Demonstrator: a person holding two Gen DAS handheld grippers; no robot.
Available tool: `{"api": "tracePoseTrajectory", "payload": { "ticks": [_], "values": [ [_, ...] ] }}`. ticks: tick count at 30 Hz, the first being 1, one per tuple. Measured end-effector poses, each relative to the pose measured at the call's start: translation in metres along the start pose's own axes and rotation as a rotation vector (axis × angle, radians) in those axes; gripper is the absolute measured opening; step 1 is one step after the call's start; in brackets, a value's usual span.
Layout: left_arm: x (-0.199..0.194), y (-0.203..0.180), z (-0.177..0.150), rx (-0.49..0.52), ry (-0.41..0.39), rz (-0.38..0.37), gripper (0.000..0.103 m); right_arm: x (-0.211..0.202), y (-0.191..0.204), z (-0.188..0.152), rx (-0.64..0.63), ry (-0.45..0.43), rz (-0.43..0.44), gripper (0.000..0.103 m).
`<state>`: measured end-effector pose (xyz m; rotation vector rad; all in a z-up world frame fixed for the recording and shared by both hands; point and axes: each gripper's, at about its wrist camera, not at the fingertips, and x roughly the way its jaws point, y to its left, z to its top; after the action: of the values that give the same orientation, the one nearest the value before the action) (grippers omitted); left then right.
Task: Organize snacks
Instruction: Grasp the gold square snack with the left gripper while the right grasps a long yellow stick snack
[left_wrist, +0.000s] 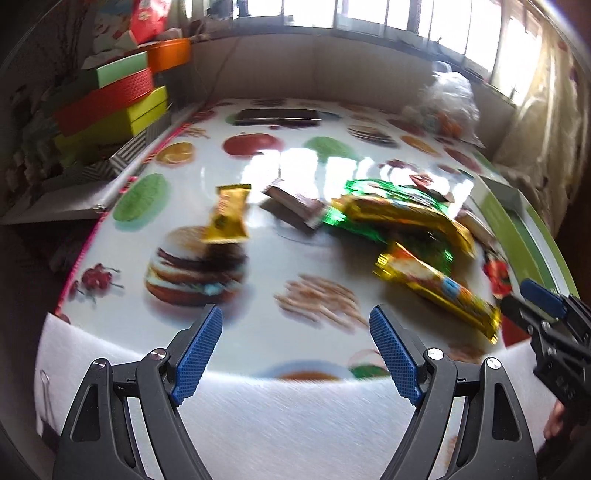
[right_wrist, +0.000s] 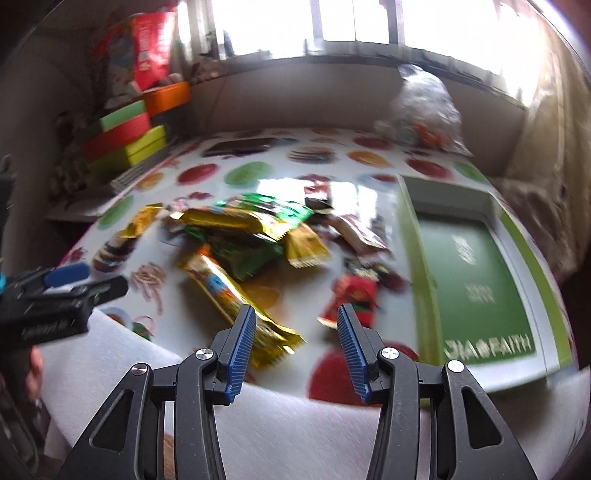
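Note:
A pile of wrapped snacks (left_wrist: 391, 214) lies mid-table: gold, green and brown packets. A long gold bar (left_wrist: 439, 288) lies nearest; it also shows in the right wrist view (right_wrist: 236, 295). A small gold packet (left_wrist: 227, 214) lies apart on the left. A red packet (right_wrist: 354, 295) lies near the green box (right_wrist: 476, 280). My left gripper (left_wrist: 295, 325) is open and empty above the table's near edge. My right gripper (right_wrist: 295, 321) is open and empty, between the gold bar's end and the red packet.
The table has a fruit-and-food printed cloth (left_wrist: 184, 288). Stacked coloured boxes (left_wrist: 114, 99) stand at the far left. A clear plastic bag (left_wrist: 447, 103) sits at the far right. A dark flat object (left_wrist: 277, 116) lies at the back.

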<state>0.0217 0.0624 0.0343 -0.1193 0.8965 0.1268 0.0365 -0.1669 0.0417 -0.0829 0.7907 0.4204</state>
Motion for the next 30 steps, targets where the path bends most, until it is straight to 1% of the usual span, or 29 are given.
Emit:
{"api": "tracePoseTrajectory", "payload": {
  "ticks": [4, 6, 8, 11, 14, 17, 19, 23, 25, 27, 29, 30],
  "values": [
    [0.009, 0.022, 0.015, -0.033, 0.006, 0.029, 0.082, 0.011, 0.018, 0.009, -0.108, 0.034, 0.061, 0.045],
    [0.014, 0.032, 0.021, -0.05, 0.008, 0.039, 0.082, 0.018, 0.023, 0.013, -0.126, 0.045, 0.091, 0.045],
    [0.022, 0.043, 0.027, -0.074, 0.026, 0.055, 0.082, 0.027, 0.028, 0.015, -0.136, 0.078, 0.095, 0.045],
    [0.03, 0.052, 0.034, -0.076, 0.024, 0.059, 0.082, 0.035, 0.035, 0.017, -0.165, 0.1, 0.105, 0.045],
    [0.04, 0.057, 0.039, -0.085, 0.039, 0.063, 0.082, 0.045, 0.036, 0.018, -0.164, 0.134, 0.098, 0.045],
    [0.048, 0.061, 0.043, -0.105, 0.047, 0.046, 0.082, 0.048, 0.034, 0.018, -0.148, 0.143, 0.107, 0.045],
    [0.054, 0.062, 0.045, -0.112, 0.053, 0.052, 0.082, 0.05, 0.034, 0.018, -0.148, 0.151, 0.109, 0.045],
    [0.062, 0.063, 0.052, -0.11, 0.045, 0.059, 0.082, 0.053, 0.032, 0.017, -0.135, 0.164, 0.117, 0.04],
    [0.069, 0.062, 0.056, -0.104, 0.065, 0.068, 0.079, 0.054, 0.031, 0.017, -0.125, 0.163, 0.124, 0.038],
    [0.075, 0.062, 0.058, -0.098, 0.075, 0.065, 0.073, 0.055, 0.03, 0.017, -0.119, 0.162, 0.127, 0.037],
    [0.08, 0.061, 0.06, -0.102, 0.082, 0.066, 0.072, 0.055, 0.03, 0.017, -0.113, 0.162, 0.131, 0.036],
    [0.081, 0.061, 0.06, -0.105, 0.082, 0.067, 0.068, 0.055, 0.03, 0.017, -0.109, 0.161, 0.134, 0.036]
  ]
}}
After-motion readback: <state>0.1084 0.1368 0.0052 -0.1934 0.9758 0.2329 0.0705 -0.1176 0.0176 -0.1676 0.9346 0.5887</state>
